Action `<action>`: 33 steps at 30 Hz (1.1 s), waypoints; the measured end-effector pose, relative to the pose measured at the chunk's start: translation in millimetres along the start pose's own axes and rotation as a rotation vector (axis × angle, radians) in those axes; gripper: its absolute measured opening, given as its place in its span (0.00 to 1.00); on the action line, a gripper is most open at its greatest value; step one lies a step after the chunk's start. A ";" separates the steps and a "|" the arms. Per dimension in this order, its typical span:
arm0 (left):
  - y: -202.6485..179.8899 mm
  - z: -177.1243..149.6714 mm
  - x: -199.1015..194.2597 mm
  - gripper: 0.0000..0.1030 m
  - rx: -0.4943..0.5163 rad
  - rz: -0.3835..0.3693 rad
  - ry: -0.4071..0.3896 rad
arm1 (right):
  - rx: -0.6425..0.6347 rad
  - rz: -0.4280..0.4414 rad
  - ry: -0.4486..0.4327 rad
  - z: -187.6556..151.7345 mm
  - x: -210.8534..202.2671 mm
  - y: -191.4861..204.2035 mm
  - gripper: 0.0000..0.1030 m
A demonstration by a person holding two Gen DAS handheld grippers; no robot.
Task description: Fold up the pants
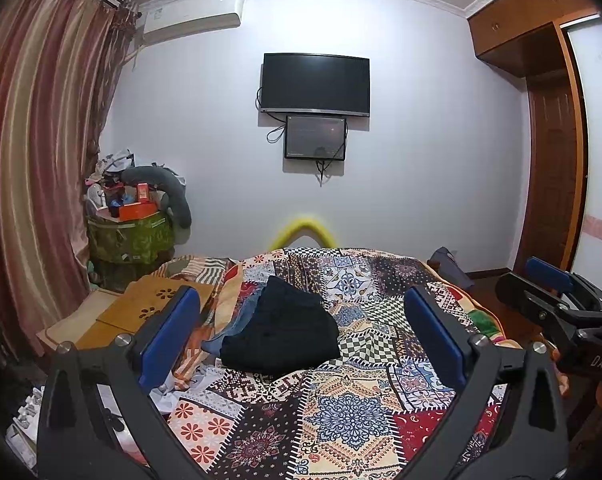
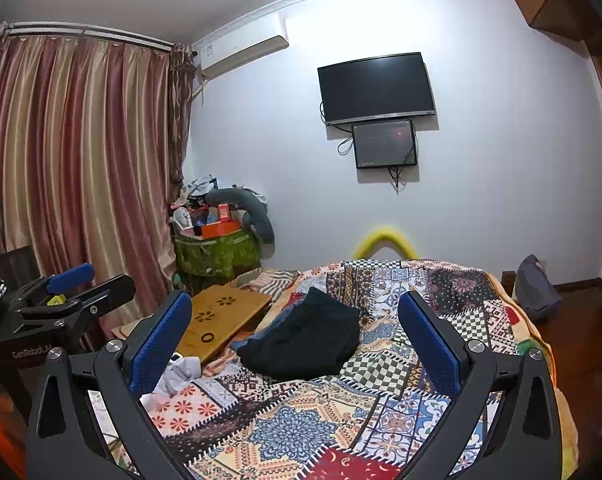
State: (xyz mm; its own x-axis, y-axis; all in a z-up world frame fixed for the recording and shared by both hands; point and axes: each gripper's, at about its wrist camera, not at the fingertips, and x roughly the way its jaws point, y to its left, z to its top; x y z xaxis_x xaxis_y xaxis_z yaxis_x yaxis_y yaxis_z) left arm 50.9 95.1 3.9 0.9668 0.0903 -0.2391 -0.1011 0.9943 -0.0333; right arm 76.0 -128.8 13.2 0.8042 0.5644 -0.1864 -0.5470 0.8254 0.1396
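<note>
a: dark pants (image 1: 285, 328) lying as a compact bundle on the patchwork bedspread (image 1: 361, 408), toward the left edge of the bed, partly over some blue denim (image 1: 237, 320).
b: left gripper (image 1: 301, 336) and right gripper (image 2: 293, 340) both held back from it, jaws wide apart, gripping nothing.
a: fits either a loose heap awaiting folding or a folded stack just set down; hard to tell.
b: worth checking the edges for squareness before anything else.
</note>
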 end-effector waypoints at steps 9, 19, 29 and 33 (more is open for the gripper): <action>0.5 -0.3 -0.9 1.00 0.009 -0.032 0.003 | 0.000 -0.004 -0.004 1.3 -0.9 1.7 0.99; 3.1 -1.8 1.3 1.00 -0.007 -0.038 0.011 | 0.004 -0.008 -0.007 1.0 -2.7 2.3 0.99; 8.9 -5.0 4.7 1.00 -0.009 -0.041 0.023 | 0.004 -0.012 0.000 -0.6 -1.2 4.7 0.99; 17.5 -8.0 10.1 1.00 -0.025 -0.054 0.043 | 0.003 -0.014 0.008 -2.7 1.9 7.8 0.99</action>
State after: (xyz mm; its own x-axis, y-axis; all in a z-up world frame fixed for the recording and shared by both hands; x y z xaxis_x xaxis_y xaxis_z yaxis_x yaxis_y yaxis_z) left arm 57.1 113.0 -6.8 0.9600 0.0332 -0.2779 -0.0553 0.9959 -0.0719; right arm 72.6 -121.3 11.3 0.8100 0.5526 -0.1963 -0.5348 0.8334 0.1395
